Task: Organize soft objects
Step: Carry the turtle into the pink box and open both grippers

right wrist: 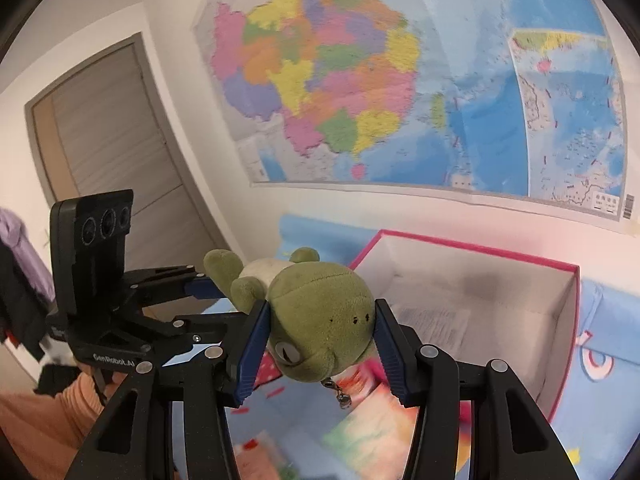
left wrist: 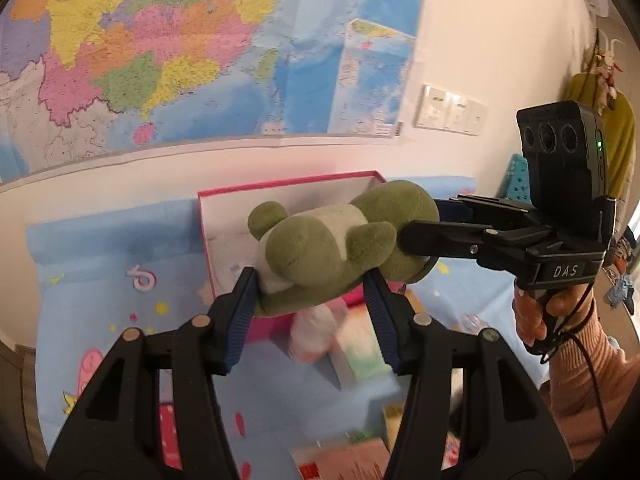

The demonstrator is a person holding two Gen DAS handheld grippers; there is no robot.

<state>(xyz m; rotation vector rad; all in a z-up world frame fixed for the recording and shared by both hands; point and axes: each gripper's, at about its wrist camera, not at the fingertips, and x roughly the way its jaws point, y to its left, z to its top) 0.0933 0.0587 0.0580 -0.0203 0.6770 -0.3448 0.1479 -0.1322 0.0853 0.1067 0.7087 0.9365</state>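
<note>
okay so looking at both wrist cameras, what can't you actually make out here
- Left wrist view: objects below the frog plush are motion-blurred, unidentifiable.
- Pink box interior: partly hidden by plush and right gripper.
- Map text: too small.
- Left gripper: plush's underside hidden.

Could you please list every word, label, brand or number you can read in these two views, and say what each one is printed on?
"DAS": white letters on the black body of the right hand-held gripper, seen from the left wrist.
"GenRobot.AI": white letters on the black body of the left hand-held gripper, seen from the right wrist.
"6": pink-white numeral on the blue cartoon-print sheet.
Colourful wall map: place names and legend too small and blurred to read.
Green plush frog: no text.
</note>
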